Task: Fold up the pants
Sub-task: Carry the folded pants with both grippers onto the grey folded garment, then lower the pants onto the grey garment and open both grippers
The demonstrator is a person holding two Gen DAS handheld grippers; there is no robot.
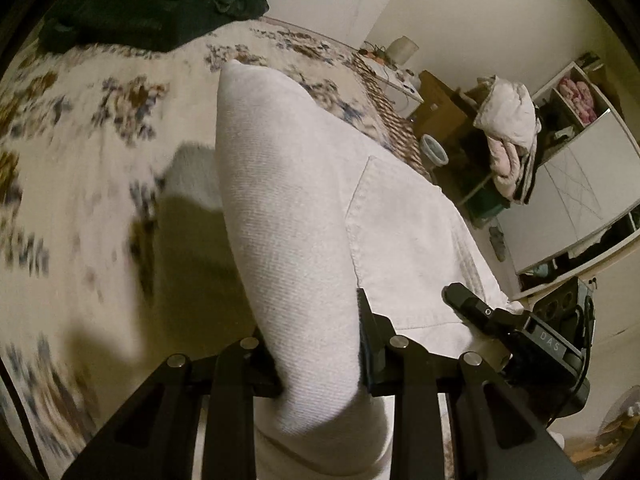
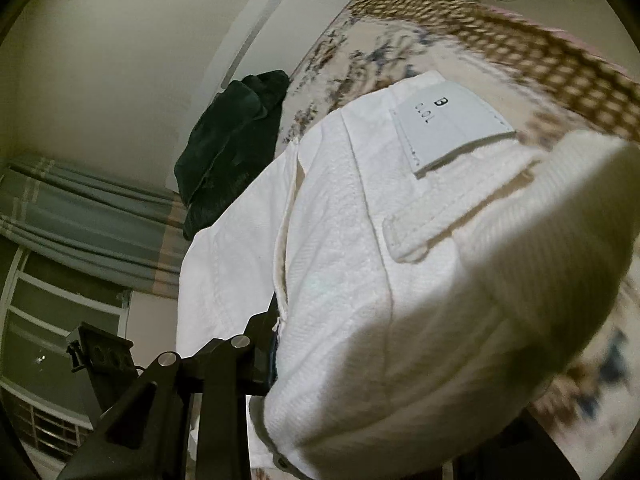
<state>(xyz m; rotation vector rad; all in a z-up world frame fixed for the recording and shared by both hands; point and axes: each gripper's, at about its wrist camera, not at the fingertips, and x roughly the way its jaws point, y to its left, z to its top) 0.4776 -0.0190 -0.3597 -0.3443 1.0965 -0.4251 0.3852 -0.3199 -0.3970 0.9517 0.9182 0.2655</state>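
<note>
Pants [image 1: 304, 216] pinched between both jaws, left gripper [image 1: 320, 344] and right gripper [image 2: 276, 344], above floral bedspread [image 1: 100, 128]

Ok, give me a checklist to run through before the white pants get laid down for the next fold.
1. Left gripper clamped on the white pants: ok, cloth is pinched between the fingers.
2. Right gripper clamped on the pants: ok, fabric fills the jaws.
3. Pants lifted off the floral bedspread: ok, a fold hangs above it.
4. Landing area free: cannot tell, the cloth hides most of it.
5. Dark green garment out of the way: ok, it lies apart near the headboard.
</note>
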